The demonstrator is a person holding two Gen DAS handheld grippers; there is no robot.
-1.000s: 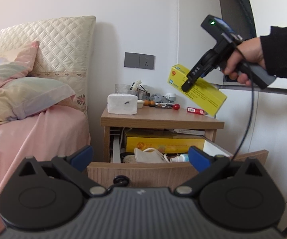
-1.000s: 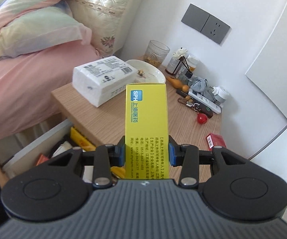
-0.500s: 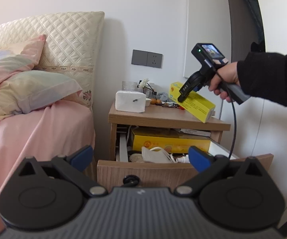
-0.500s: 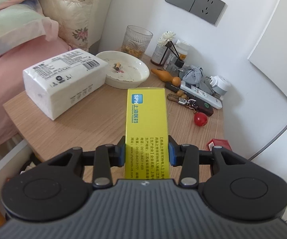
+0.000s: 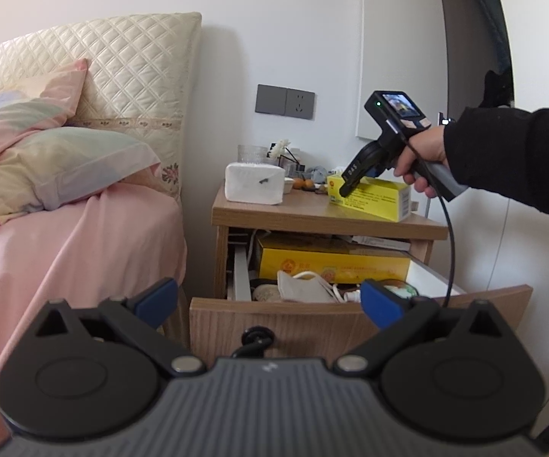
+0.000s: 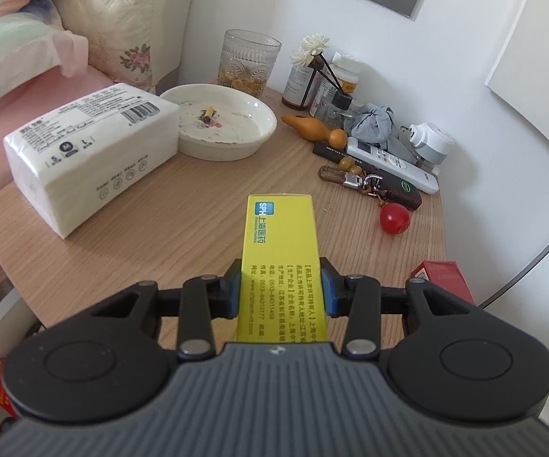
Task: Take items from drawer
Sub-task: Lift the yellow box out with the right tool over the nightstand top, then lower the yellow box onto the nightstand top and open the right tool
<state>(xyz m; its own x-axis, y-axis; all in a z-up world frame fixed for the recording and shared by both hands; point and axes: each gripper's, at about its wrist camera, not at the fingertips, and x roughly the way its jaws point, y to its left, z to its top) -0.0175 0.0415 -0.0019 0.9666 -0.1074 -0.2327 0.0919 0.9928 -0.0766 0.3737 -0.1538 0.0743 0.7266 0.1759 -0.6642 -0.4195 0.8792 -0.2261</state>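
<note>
Right gripper clamps long yellow cardboard medicine box; lower it flat onto wooden nightstand worktop, clear of red ball, then release. Left gripper spread wide, empty.

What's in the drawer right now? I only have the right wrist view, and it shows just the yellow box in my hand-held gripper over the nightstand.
Observer: The drawer is pulled open, and a big yellow box lies across the back of it.
Operator: Anything in front of that?
Observer: A white face mask lies near the front of the drawer.
Operator: And where is my left hand-held gripper?
Observer: The left hand-held gripper is open and empty, in front of the drawer's front panel.
</note>
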